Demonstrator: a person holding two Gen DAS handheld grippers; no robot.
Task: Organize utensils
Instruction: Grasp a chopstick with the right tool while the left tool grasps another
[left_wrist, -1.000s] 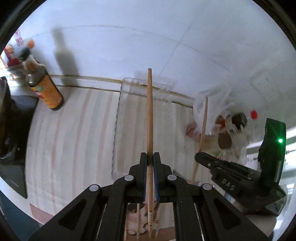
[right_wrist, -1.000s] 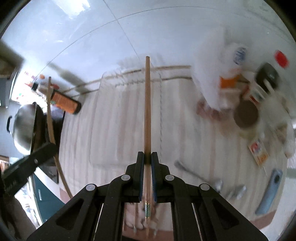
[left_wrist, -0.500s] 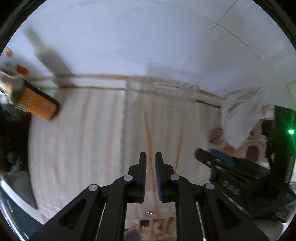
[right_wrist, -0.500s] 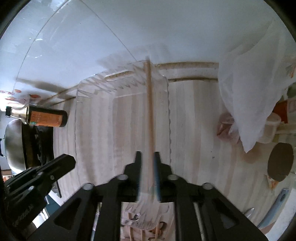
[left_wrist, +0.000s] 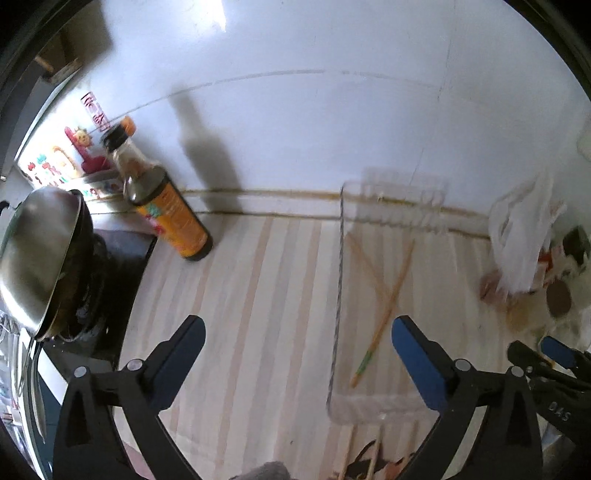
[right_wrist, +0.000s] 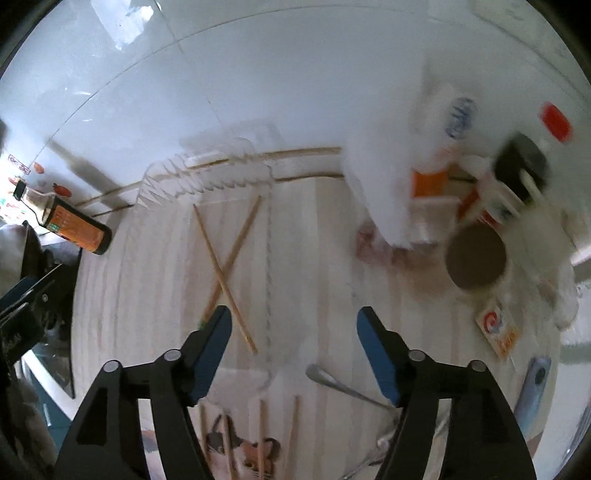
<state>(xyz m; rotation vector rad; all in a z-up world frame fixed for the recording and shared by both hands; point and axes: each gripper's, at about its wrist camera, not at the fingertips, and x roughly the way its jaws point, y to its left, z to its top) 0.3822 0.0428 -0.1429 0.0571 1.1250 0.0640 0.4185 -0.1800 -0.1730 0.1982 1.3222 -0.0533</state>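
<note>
Chopsticks (right_wrist: 225, 269) lie crossed in tray (left_wrist: 338, 280), beyond both opening, empty tools (left_wrist: 295, 336) (right_wrist: 293, 326).

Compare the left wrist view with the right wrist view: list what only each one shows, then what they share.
Only the left wrist view shows the steel wok on the stove at far left.

Only the right wrist view shows the metal spoon lying near the right gripper, and the red-capped bottle.

Both show the two crossed chopsticks lying in the clear tray, the sauce bottle, and opening, empty jaws, including the left gripper.
</note>
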